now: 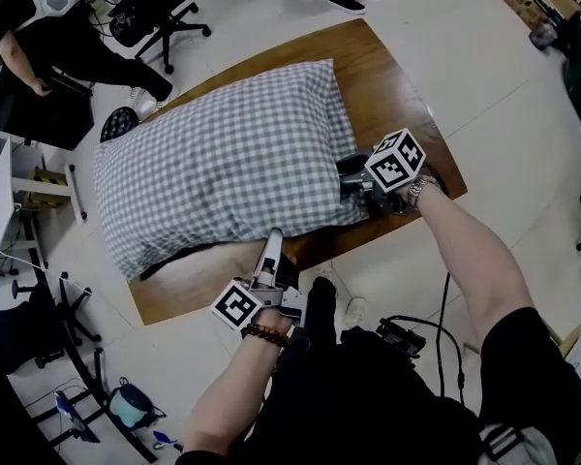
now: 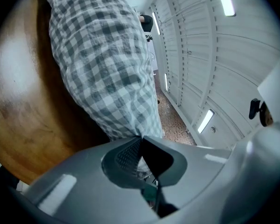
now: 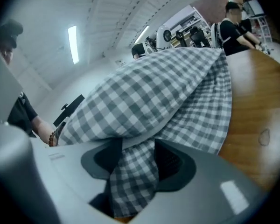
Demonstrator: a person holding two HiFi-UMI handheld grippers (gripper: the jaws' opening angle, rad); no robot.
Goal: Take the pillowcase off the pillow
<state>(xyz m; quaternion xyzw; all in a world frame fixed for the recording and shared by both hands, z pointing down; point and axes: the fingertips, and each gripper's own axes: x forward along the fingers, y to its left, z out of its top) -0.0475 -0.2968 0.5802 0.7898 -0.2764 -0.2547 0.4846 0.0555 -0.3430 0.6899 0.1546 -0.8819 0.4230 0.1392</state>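
A pillow in a grey-and-white checked pillowcase [image 1: 223, 163] lies across the brown wooden table [image 1: 387, 76]. At the pillow's near edge, my left gripper [image 1: 271, 245] is shut on a pinch of the pillowcase [image 2: 107, 64], the jaws meeting on the cloth at the left gripper [image 2: 141, 143]. My right gripper [image 1: 347, 177] is at the pillow's right end. In the right gripper view a loose fold of pillowcase [image 3: 154, 92] hangs between the parted jaws of the right gripper [image 3: 135, 162], with a dark gap beside it on the left.
A person in black [image 1: 39, 46] sits at the far left by a desk, and an office chair [image 1: 150, 13] stands behind the table. Bare table wood [image 1: 407, 114] shows right of the pillow. Chair bases and small items [image 1: 126, 405] crowd the floor near left.
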